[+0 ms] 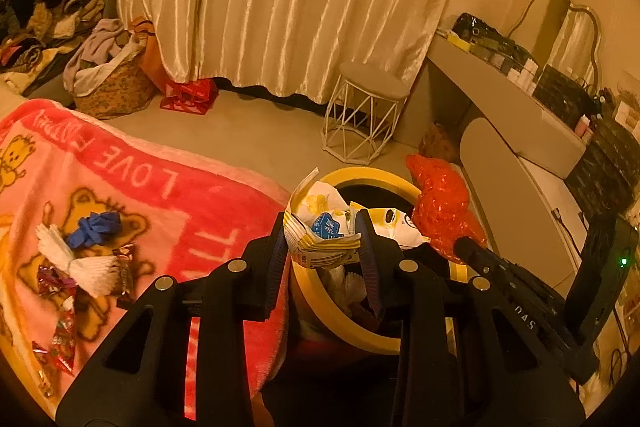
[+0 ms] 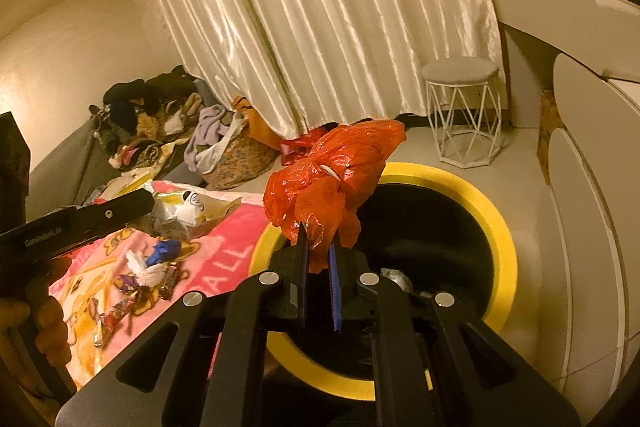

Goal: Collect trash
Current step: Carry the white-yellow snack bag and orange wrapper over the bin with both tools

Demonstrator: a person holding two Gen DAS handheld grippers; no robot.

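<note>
Left tool (image 1: 324,241) is clamped on a crumpled yellow-and-white wrapper (image 1: 320,227) over the yellow-rimmed bin (image 2: 496,227); right tool (image 2: 318,247) pinches a red plastic bag (image 2: 340,171) above it. More wrappers (image 1: 60,327) on the bed's pink blanket (image 1: 180,227).

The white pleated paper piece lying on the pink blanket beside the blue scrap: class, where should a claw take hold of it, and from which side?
Grip the white pleated paper piece at its pinched middle, coming from above with the fingers straddling that waist. It fans out at both ends and narrows at the centre, lying flat on the pink blanket; the blue scrap touches one fan, so avoid that end.
</note>
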